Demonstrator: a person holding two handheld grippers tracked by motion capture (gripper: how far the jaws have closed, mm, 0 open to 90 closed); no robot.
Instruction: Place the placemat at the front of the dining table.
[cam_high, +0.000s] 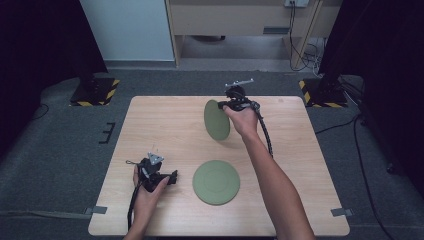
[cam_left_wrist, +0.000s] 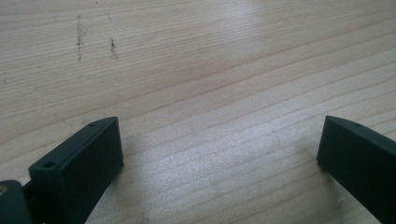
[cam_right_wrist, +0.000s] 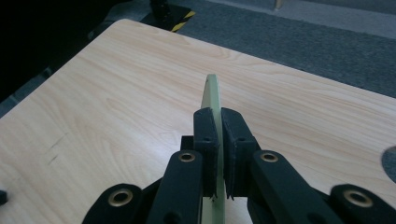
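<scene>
High view shows a green plate held on edge above the far middle of the worktop, its flat face turned toward the person's left. The right hand-held gripper grips it at the upper rim — in the right gripper view the two black jaws are pressed together on the thin pale-green edge, one pad on each face, and the plate stands upright between them. Whether its lower edge touches the wood I cannot tell.

A second green plate lies flat on the near middle of the worktop, well apart from the held one and nearer the person. Just to its left the left hand-held gripper rests low near the front edge, pointing toward that flat plate without touching it. In the left gripper view its jaws stand wide apart over bare wood grain — nothing lies between them.
</scene>
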